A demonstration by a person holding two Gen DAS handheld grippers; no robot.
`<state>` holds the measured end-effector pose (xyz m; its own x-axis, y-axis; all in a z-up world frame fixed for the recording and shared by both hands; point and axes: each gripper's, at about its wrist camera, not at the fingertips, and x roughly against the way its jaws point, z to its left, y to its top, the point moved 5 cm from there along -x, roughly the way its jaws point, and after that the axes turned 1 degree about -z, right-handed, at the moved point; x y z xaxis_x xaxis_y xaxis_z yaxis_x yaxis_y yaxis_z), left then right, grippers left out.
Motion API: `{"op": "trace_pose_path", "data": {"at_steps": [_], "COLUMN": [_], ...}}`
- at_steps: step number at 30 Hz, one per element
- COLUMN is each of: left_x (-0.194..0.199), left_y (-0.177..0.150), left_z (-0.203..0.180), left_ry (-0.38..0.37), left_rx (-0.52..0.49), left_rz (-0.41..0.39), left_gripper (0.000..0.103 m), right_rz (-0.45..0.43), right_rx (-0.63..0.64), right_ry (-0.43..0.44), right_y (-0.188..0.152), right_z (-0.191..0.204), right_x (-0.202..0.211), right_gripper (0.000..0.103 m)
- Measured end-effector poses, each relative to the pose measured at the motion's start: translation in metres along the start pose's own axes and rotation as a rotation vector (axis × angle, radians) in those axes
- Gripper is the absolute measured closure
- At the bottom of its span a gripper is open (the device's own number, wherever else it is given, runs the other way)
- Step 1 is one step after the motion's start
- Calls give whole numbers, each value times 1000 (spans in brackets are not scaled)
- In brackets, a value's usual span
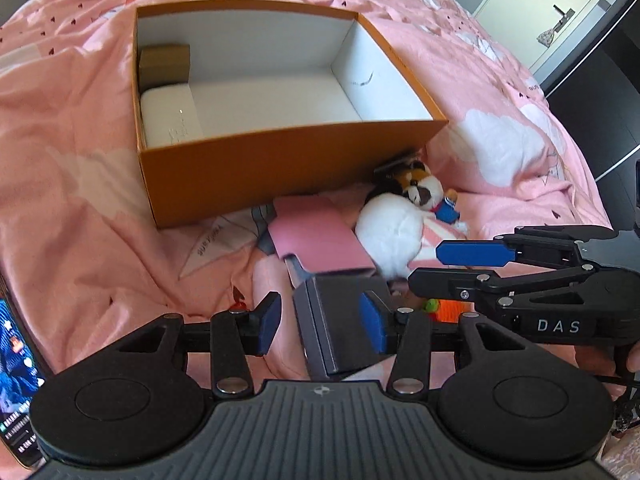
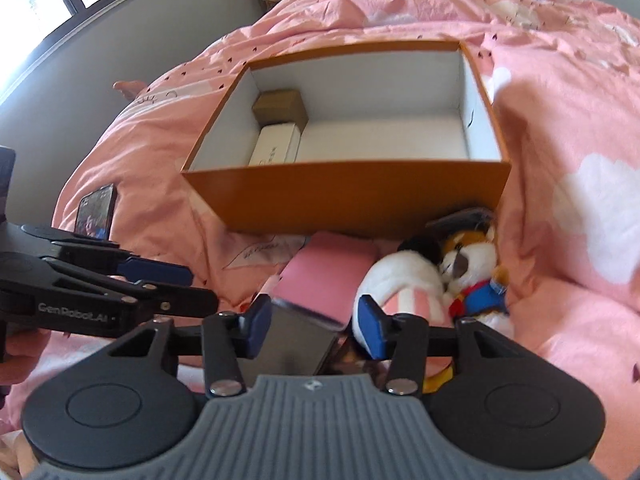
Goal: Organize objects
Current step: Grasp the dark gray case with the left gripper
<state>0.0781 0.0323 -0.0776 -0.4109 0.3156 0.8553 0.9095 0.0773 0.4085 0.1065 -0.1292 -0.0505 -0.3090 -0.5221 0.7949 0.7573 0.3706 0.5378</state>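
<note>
One orange box [image 1: 256,176], white inside, two small boxes within

The phone [image 1: 18,392] is cut off by the edge at 8 o'clock. The toy's [image 1: 394,220] lower half is hidden behind the pink box [image 1: 320,240] and a gripper finger [image 1: 476,252]. A dark thing [image 1: 394,162] under the big box [image 1: 280,172] is mostly hidden. The orange bit [image 1: 448,310] at 4 o'clock cannot be made out. The marks on the white box [image 2: 276,148] are blurred.
</note>
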Motion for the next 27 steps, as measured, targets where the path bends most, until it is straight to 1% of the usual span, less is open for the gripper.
{"op": "trace_pose_path", "data": {"at_steps": [1,2,4,5,8,9,11,13,15,19,25,27], "left_x": [-5,-9,-14,-17,-25,-26,-29,-32,-36,-45,-53,-54], "left_y": [-2,-4,-9,-10,-13,-16,-17,-19,-20,-22,-23,-24], "left_z": [0,0,1,3,9,10,10,10,11,14,16,15], "left_ry": [-9,-20,-36,-45,-70,-86,-104,-93,-78,-96,-119,-112], "left_rx": [1,7,28,44,108,131,150,159,168,199,228,225], "left_rz": [13,24,33,33,44,46,50,58,64,88,110,112], "left_gripper": [49,49,48,47,46,45,41,38,33,31,33,39], "right_rz": [22,43,84,101,145,155,180,204,213,225,253,260], "right_rx": [-3,-6,-13,-22,-67,-75,-71,-65,-67,-55,-52,-49], "right_ry": [6,3,-12,-18,-7,-5,-26,-46,-37,-29,-8,-10], "right_y": [-6,-11,-22,-26,-31,-33,-35,-37,-37,-35,-33,-33], "right_z": [2,3,3,2,-5,-8,-9,-10,-11,-12,-12,-12], "right_x": [-3,-6,-12,-15,-23,-25,-29,-35,-38,-44,-53,-55], "right_gripper": [57,62,70,72,73,75,80,81,81,81,82,82]}}
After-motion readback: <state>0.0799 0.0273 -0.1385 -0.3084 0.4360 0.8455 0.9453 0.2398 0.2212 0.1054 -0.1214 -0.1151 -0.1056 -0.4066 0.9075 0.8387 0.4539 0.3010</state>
